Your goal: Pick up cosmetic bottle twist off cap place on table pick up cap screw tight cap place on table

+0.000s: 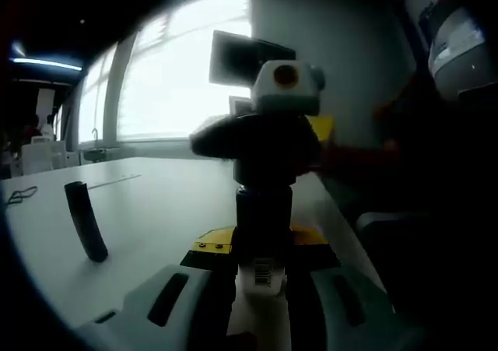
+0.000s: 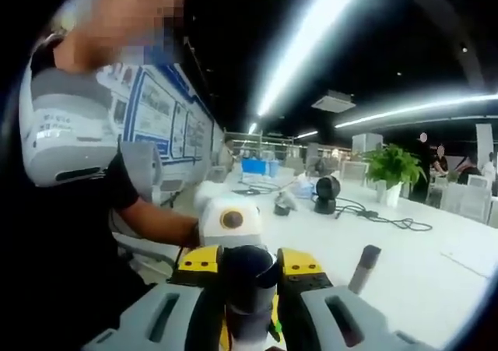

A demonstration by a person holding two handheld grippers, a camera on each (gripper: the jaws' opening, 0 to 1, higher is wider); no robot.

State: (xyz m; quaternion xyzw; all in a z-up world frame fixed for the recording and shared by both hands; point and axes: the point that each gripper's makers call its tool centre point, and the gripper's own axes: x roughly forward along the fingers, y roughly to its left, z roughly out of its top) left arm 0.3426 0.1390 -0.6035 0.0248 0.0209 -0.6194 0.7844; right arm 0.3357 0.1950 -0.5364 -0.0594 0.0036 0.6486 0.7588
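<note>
In the left gripper view the left gripper (image 1: 261,289) is clenched on the lower body of the cosmetic bottle (image 1: 263,234), a dark upright bottle with a white barcode label just above the grey jaws. The right gripper (image 1: 264,145) comes in from beyond, its dark bulk and white round-lensed head sitting over the bottle's top, so the bottle hangs between the two tools above the white table (image 1: 156,203). Whether the cap is on the bottle under that grip cannot be told. To the left a dark cylinder (image 1: 85,220) stands tilted on the table, well apart from the bottle, and bright windows (image 1: 187,71) fill the far wall.

In the right gripper view the right gripper (image 2: 249,304) is closed on the dark rounded top end of the cosmetic bottle (image 2: 249,277), with the yellow-tipped left gripper (image 2: 233,242) just behind it, held by the person's arm (image 2: 148,215). The dark cylinder (image 2: 363,267) stands to the right on the table (image 2: 436,281). Farther off are a potted plant (image 2: 393,168), a black cable (image 2: 381,217) and ceiling light strips (image 2: 327,40)
</note>
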